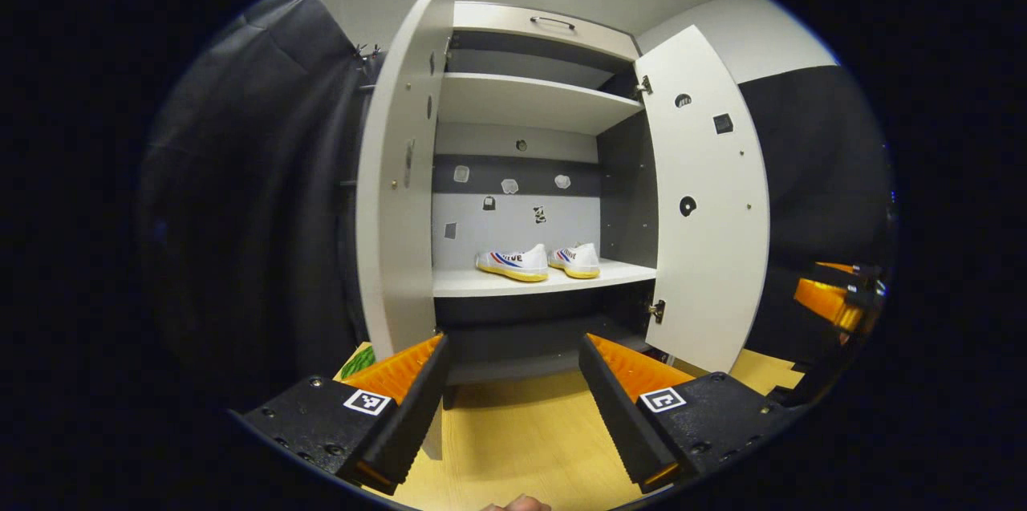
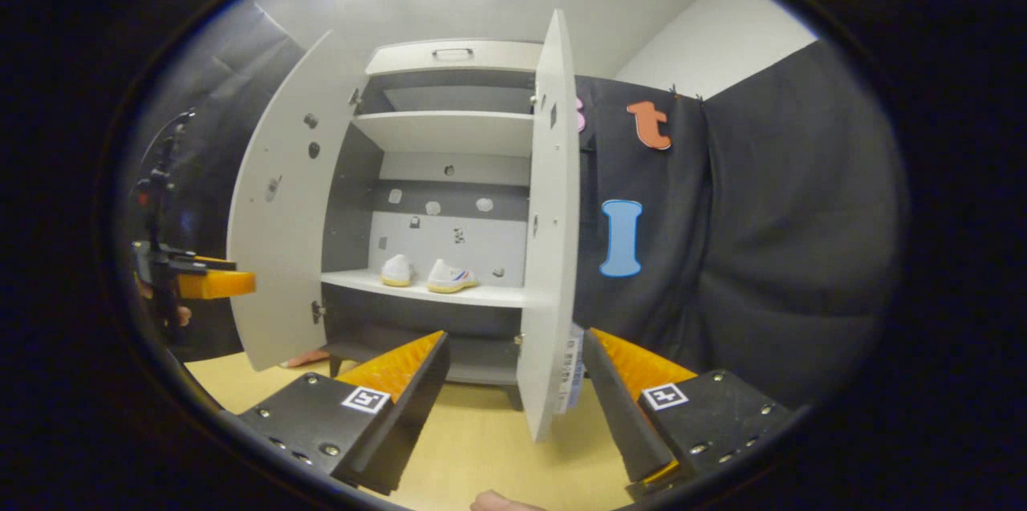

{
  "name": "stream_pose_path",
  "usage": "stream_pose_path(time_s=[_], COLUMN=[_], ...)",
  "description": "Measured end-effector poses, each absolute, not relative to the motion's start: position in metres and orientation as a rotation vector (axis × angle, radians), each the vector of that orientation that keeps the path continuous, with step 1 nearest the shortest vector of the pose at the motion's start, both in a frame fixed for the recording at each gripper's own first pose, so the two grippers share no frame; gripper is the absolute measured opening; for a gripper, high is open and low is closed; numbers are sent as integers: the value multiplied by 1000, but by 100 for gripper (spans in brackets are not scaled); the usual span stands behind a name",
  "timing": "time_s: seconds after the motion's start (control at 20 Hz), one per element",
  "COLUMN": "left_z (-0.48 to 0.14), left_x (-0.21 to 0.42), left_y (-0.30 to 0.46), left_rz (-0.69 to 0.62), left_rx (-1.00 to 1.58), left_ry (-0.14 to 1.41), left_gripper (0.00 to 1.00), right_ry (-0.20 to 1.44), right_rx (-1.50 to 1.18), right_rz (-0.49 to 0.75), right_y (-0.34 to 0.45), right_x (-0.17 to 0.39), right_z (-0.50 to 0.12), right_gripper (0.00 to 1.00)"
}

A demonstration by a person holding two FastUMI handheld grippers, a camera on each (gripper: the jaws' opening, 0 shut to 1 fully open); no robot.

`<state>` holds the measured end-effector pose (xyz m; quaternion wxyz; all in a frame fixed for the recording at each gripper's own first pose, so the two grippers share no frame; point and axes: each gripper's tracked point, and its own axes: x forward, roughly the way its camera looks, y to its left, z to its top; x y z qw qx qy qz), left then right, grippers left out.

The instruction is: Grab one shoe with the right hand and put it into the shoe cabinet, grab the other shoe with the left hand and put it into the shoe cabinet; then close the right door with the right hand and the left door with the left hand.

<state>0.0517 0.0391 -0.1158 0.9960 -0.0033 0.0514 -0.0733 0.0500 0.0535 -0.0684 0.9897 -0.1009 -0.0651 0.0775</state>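
A white shoe cabinet [image 1: 529, 22] stands with both doors swung wide in the booth, a pair of white shoes side by side on its lower shelf [image 1: 529, 281]. In the left gripper view, the striped shoe [image 1: 513, 262] lies toward the shelf's left half, side-on, and the second shoe [image 1: 575, 260] sits just beside it nearer the shelf's middle, both resting on yellow soles well back from the front edge. The left door [image 1: 397, 198] is seen almost edge-on at the cabinet's left side; the right door [image 1: 706, 206] stands open at the right, its inner face toward the camera.

The left gripper [image 1: 513, 395] hangs in front of the cabinet above the pale wooden floor [image 1: 513, 431], its fingers spread apart and gripping nothing, the left door's lower corner just beside its left finger. At the far right edge of that view the other gripper appears, partly cut off.

In the right gripper view, the right gripper [image 2: 513, 395] is likewise released, fingers parted and empty, with the bottom edge of the right door [image 2: 550, 222] between them and slightly beyond; whether they touch it cannot be told. The left gripper [image 2: 196, 282] shows at the far left, near the outer face of the open left door [image 2: 285, 214]. Above the shoes run an upper shelf [image 1: 521, 98] and a top drawer with a handle [image 1: 552, 22].
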Motion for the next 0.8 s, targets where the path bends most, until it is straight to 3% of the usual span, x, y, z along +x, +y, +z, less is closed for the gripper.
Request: stream_pose_path(time_s=[0.45, 0.65, 0.8], left_z=[-89, -82, -80], left_x=[23, 15, 12], left_y=[78, 67, 59], left_rz=[-139, -192, -229], left_rx=[-50, -66, -70], left_ry=[46, 20, 5], left_gripper=[96, 96, 96], right_ry=[-85, -44, -36], right_rx=[-227, -215, -136], right_rz=[146, 31, 16], right_y=[-62, -125, -137], right_x=[118, 165, 186], right_z=[10, 36, 55], right_gripper=[97, 99, 99])
